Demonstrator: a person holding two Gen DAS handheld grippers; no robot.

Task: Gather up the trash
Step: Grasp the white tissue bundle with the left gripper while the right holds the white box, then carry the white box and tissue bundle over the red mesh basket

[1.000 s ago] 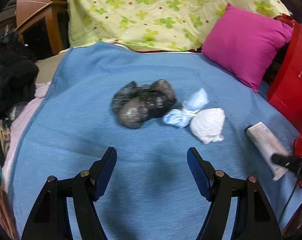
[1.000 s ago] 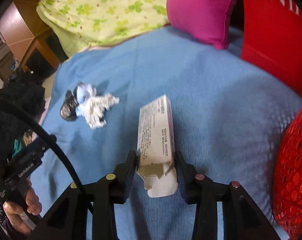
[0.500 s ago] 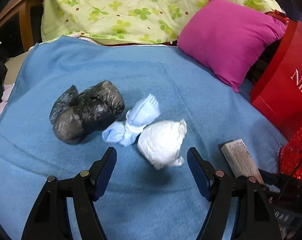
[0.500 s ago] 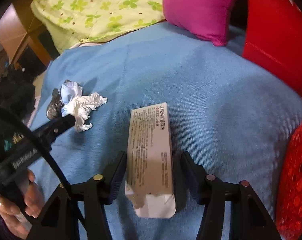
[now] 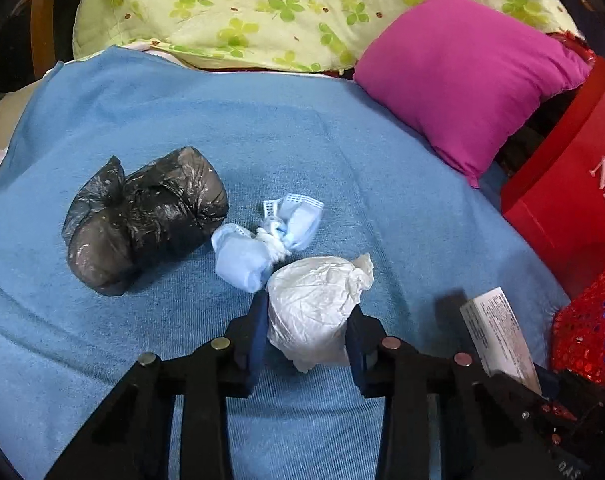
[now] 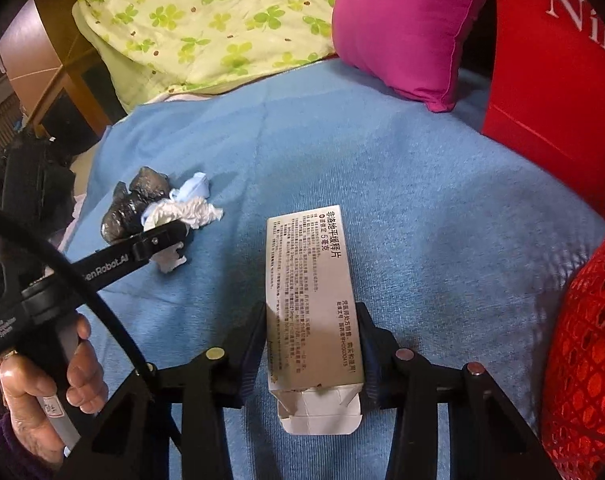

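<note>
On the blue blanket (image 5: 286, 132) lie a black plastic bag bundle (image 5: 142, 216), a knotted light-blue mask (image 5: 262, 240) and a crumpled white tissue wad (image 5: 314, 304). My left gripper (image 5: 306, 328) is shut on the tissue wad, one finger on each side. It also shows in the right wrist view (image 6: 182, 216). My right gripper (image 6: 312, 344) is shut on a white medicine box (image 6: 310, 300) with black print, which lies flat on the blanket. The box also shows at the right of the left wrist view (image 5: 498, 332).
A magenta pillow (image 5: 462, 80) and a green clover-print quilt (image 5: 282, 4) lie at the back. A red paper bag (image 6: 558, 72) stands at the right, with a red mesh bag (image 6: 586, 344) in front of it. The person's hand (image 6: 46, 384) holds the left gripper.
My left gripper has moved forward and right to the tissue wad and shut on it. My right gripper opened around the box half a second ago and now clamps it again.
</note>
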